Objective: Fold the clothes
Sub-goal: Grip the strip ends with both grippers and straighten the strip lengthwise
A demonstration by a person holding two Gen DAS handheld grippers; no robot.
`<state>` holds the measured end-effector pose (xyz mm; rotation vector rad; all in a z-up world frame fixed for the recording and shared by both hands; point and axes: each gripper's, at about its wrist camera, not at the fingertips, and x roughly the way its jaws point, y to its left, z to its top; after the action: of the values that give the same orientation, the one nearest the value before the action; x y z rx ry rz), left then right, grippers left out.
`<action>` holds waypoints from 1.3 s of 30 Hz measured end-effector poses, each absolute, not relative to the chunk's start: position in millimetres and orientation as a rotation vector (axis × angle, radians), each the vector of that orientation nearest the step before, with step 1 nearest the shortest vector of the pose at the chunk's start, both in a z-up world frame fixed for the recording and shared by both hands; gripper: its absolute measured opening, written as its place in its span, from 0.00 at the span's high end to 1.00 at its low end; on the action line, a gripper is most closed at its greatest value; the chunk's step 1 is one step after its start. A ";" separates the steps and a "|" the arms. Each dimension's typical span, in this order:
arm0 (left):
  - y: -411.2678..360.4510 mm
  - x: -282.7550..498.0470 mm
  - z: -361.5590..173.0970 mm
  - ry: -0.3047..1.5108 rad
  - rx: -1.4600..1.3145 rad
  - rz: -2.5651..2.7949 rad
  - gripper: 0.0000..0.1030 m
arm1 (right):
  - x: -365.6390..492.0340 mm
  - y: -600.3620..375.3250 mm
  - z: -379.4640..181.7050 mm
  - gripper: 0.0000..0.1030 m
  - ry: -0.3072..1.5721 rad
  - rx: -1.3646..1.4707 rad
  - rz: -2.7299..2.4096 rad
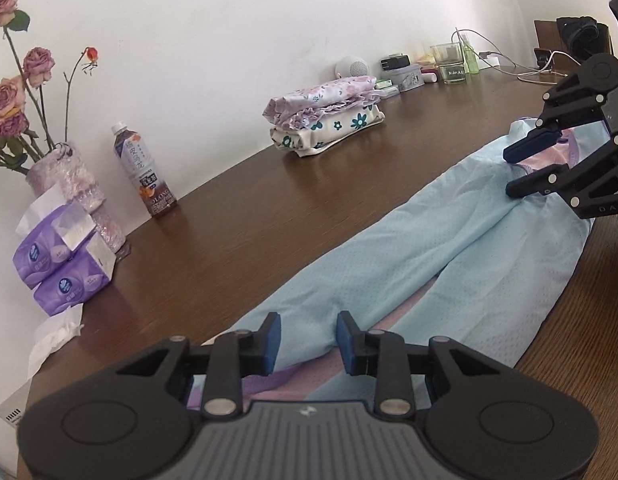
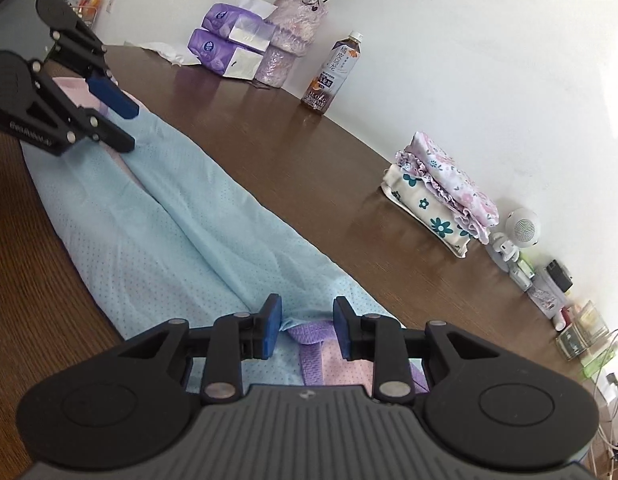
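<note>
A long light-blue mesh garment [image 1: 409, 264] [image 2: 169, 216] with pink and purple parts lies lengthwise on the brown wooden table [image 1: 249, 216] [image 2: 309, 168], its two sides folded in toward the middle. My left gripper [image 1: 309, 336] [image 2: 129, 128] hovers open over one end, its blue pads either side of a fabric ridge. Over the opposite end, above a purple strap, my right gripper [image 2: 307, 320] [image 1: 513, 172] also stands open. Neither holds cloth.
A stack of folded floral clothes [image 1: 329, 116] [image 2: 441, 200] sits by the wall. A tea bottle [image 1: 143, 172] [image 2: 335, 72], a vase of roses [image 1: 65, 184] [image 2: 293, 36] and purple tissue packs [image 1: 61, 260] [image 2: 225, 40] stand along the wall. A speaker, a glass [image 1: 449, 64] and cables crowd one end.
</note>
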<state>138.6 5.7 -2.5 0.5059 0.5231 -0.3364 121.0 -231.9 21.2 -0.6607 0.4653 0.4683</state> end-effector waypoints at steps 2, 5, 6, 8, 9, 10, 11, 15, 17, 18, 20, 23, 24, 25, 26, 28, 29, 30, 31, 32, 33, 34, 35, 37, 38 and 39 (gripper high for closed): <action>15.3 141.5 -1.9 0.525 0.491 -0.327 0.70 | 120.6 -229.8 20.6 0.74 0.466 -0.671 0.459; 33.2 146.8 -0.2 0.532 0.468 -0.308 0.70 | 117.4 -224.4 17.9 0.74 0.452 -0.717 0.449; 39.2 148.7 0.1 0.535 0.466 -0.301 0.70 | 115.6 -222.2 16.7 0.74 0.444 -0.738 0.444; 50.3 153.3 -0.4 0.543 0.480 -0.288 0.70 | 112.0 -218.0 14.3 0.74 0.428 -0.776 0.433; 55.7 155.6 -0.6 0.547 0.489 -0.278 0.70 | 110.8 -216.4 13.4 0.74 0.423 -0.789 0.428; 60.5 158.0 -0.6 0.549 0.503 -0.262 0.71 | 109.6 -214.8 12.4 0.74 0.418 -0.801 0.423; 65.0 160.1 -0.7 0.549 0.517 -0.250 0.71 | 108.8 -213.6 11.8 0.74 0.415 -0.809 0.419; 83.9 167.1 -0.6 0.554 0.505 -0.213 0.71 | 105.5 -210.6 9.5 0.74 0.402 -0.832 0.409; 92.1 168.7 -0.5 0.556 0.490 -0.197 0.71 | 103.7 -209.5 7.8 0.74 0.392 -0.846 0.403; 95.8 168.9 -0.4 0.556 0.480 -0.190 0.71 | 102.7 -208.9 6.9 0.74 0.387 -0.853 0.400; 103.4 169.3 -0.1 0.557 0.462 -0.176 0.70 | 101.4 -207.8 5.6 0.77 0.382 -0.861 0.398; 114.2 170.6 1.1 0.560 0.426 -0.157 0.70 | 99.5 -206.0 3.6 0.80 0.375 -0.871 0.396; 117.6 171.2 2.0 0.562 0.409 -0.151 0.70 | 98.9 -205.4 3.0 0.82 0.373 -0.875 0.395; 120.5 171.3 2.9 0.561 0.394 -0.143 0.68 | 98.2 -204.8 2.3 0.84 0.371 -0.878 0.394; 122.5 171.0 3.6 0.560 0.385 -0.131 0.67 | 97.6 -204.2 1.6 0.84 0.369 -0.881 0.394; 125.7 169.4 5.6 0.551 0.368 -0.112 0.56 | 96.3 -203.1 0.3 0.84 0.365 -0.888 0.392; 126.7 167.8 6.8 0.541 0.361 -0.104 0.52 | 95.7 -202.5 -0.3 0.84 0.363 -0.891 0.391; 127.5 166.1 8.2 0.529 0.355 -0.094 0.46 | 95.1 -201.9 -1.0 0.85 0.361 -0.895 0.391; 127.8 163.7 9.7 0.512 0.351 -0.083 0.40 | 94.8 -201.6 -0.7 0.84 0.359 -0.897 0.385; 127.4 160.8 11.3 0.493 0.350 -0.073 0.36 | 94.8 -201.5 0.0 0.83 0.358 -0.898 0.378; 126.4 157.5 12.7 0.471 0.350 -0.066 0.27 | 94.8 -201.3 0.6 0.79 0.357 -0.899 0.370; 124.8 154.3 13.9 0.450 0.355 -0.059 0.19 | 94.8 -201.2 1.3 0.73 0.356 -0.900 0.363; 123.1 151.2 15.0 0.430 0.361 -0.054 0.18 | 95.5 -200.9 2.4 0.71 0.359 -0.892 0.349; 118.8 146.6 16.5 0.402 0.372 -0.065 0.18 | 97.6 -200.3 5.0 0.63 0.369 -0.867 0.317; 117.2 145.6 17.1 0.395 0.378 -0.068 0.18 | 98.0 -199.9 6.8 0.61 0.372 -0.855 0.303; 115.4 144.5 17.5 0.389 0.383 -0.072 0.18 | 97.3 -199.7 8.8 0.58 0.370 -0.847 0.291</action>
<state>144.5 115.4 17.5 0.3833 0.3889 -0.0725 97.3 -199.8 8.8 -0.8474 0.3697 0.2905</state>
